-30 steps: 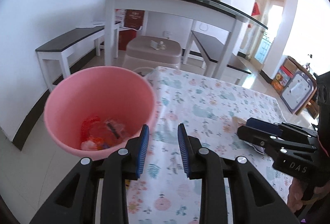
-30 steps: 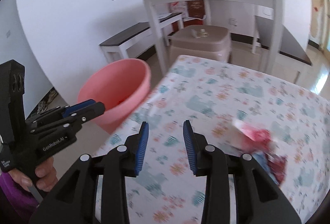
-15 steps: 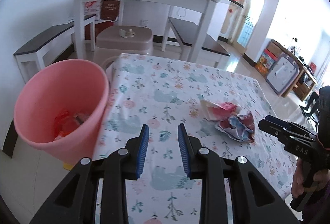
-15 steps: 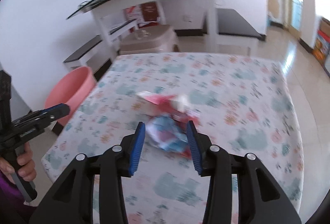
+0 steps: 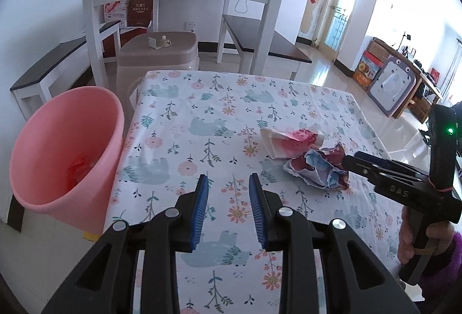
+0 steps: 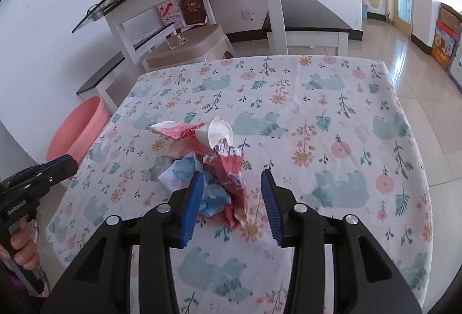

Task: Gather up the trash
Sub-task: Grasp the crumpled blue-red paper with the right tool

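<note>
While some red scraps already lie inside the pink bin (image 5: pixel 66 152) beside the bench (image 6: pixel 332 117), a heap of crumpled wrappers (image 6: pixel 213 169) remains on it. Right claw (image 6: pixel 231 195), jaws apart, straddles the heap; left claw (image 5: pixel 228 207) hovers open, empty.
</note>
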### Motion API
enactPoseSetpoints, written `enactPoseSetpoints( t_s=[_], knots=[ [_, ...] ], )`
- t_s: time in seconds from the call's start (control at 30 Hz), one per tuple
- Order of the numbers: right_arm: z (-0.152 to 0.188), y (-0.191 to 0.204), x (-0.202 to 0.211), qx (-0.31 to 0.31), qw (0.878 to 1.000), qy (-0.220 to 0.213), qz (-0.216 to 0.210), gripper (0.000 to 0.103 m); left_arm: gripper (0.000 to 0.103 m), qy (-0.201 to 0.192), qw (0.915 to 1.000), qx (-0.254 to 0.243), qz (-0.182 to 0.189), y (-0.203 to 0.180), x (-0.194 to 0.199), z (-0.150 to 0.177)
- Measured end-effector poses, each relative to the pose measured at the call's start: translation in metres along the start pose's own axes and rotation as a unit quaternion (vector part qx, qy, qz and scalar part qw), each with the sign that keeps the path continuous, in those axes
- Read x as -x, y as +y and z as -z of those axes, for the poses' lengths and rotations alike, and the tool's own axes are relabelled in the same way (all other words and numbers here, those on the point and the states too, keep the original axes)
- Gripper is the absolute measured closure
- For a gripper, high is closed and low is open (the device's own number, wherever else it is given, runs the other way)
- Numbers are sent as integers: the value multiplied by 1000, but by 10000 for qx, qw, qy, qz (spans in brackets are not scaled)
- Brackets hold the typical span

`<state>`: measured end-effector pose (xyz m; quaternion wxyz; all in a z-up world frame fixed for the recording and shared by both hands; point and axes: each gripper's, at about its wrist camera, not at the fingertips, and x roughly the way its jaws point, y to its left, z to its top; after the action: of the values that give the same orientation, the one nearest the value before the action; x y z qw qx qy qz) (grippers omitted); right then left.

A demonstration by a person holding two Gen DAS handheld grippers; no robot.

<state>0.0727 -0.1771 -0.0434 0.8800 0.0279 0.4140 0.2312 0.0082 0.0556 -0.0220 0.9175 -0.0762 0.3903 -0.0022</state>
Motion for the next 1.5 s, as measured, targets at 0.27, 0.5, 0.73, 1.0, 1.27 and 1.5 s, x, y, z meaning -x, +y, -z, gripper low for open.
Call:
enactPoseSetpoints(
  t_s=[0.27, 0.5, 0.73, 1.0, 1.27, 1.5],
  knots=[
    [-1, -8, -20, -274, 9988, 371, -148, 83, 75, 116, 9999, -31, 31, -14, -15, -2],
    [11, -35, 11, -593, 9973, -40, 426, 83, 75, 199, 9996, -136, 133, -32, -29, -6],
    [25, -66, 32, -1152, 9892, -346, 835, 83, 75, 359, 9980, -204, 486, -58, -44, -14],
    [30, -76, 32, -1262, 9889, -387, 682, 83, 75, 379, 9939, -614, 831, -98, -47, -14],
    [30, -65, 27, -989, 9924, -278, 685, 83, 75, 355, 9963, -433, 659, -93, -54, -23],
    [30, -68, 26, -1043, 9924, -239, 600, 83, 75, 371, 9966, 481, 549, -53, -63, -50]
  ],
)
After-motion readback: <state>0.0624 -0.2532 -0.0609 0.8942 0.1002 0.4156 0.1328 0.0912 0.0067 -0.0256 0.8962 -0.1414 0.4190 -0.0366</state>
